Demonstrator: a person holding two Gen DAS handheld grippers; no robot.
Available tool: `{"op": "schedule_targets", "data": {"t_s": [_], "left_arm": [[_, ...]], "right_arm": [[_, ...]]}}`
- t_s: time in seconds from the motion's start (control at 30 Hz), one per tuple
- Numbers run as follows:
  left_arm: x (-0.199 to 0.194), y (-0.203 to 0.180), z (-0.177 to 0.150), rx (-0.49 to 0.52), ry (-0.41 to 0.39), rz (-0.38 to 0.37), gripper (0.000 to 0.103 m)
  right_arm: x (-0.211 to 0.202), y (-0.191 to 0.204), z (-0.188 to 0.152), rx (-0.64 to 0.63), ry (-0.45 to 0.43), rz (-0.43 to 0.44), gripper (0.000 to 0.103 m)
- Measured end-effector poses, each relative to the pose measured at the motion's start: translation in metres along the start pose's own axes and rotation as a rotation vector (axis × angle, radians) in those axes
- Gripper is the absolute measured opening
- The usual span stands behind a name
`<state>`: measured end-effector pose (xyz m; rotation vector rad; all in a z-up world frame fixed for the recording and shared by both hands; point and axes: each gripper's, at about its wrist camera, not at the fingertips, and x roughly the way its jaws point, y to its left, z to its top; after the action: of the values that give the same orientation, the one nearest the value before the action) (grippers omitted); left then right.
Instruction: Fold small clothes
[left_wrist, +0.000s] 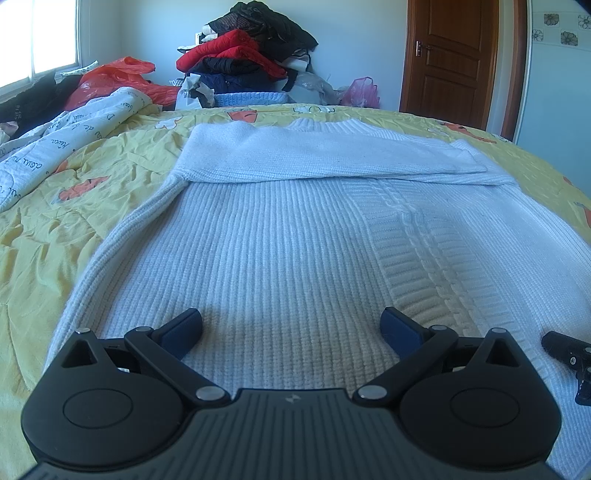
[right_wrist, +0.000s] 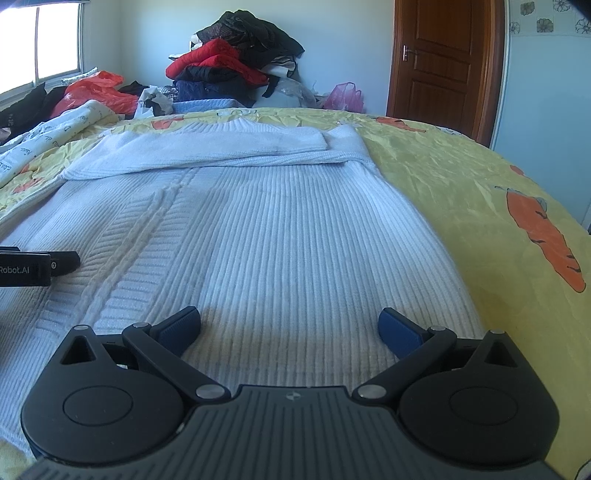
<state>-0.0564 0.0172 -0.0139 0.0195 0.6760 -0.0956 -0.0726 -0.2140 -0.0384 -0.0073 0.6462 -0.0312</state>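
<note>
We see a white ribbed knit sweater (left_wrist: 280, 236) lying flat on a bed covered by a yellow sheet (left_wrist: 48, 236) printed with orange carrots. Both sleeves are folded across the chest at the sweater's far end, forming a band from side to side, and a cable-knit panel runs down its middle.

Our left gripper (left_wrist: 291, 328) sits low over the near hem, on the sweater's left half, its 2 blue-padded fingers (left_wrist: 183, 328) spread wide with nothing between them. Our right gripper (right_wrist: 290, 326) sits the same way over the right half, fingers (right_wrist: 400, 332) equally spread and empty. Whether either one touches the knit we cannot tell. Each gripper appears at the edge of the other's view, so the 2 are side by side.

A white quilt (left_wrist: 44, 147) with script lettering is bunched on the left of the bed. Beyond the bed's far edge, a tall pile of red, black and navy clothes (left_wrist: 243, 55) stands against the wall, with an orange plastic bag (left_wrist: 110, 77) to its left and a pink bag (left_wrist: 360, 92) to its right. A brown wooden door (left_wrist: 454, 59) stands at the far right.
</note>
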Motion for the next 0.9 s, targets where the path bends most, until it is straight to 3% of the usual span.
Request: {"op": "schedule_targets", "data": {"t_s": [0.9], "left_arm": [[-0.0050, 0.0053, -0.0044, -0.012, -0.013, -0.014, 0.103]], "right_arm": [[-0.0003, -0.0005, -0.0007, 0.001, 0.000, 0.001, 0.101]]}}
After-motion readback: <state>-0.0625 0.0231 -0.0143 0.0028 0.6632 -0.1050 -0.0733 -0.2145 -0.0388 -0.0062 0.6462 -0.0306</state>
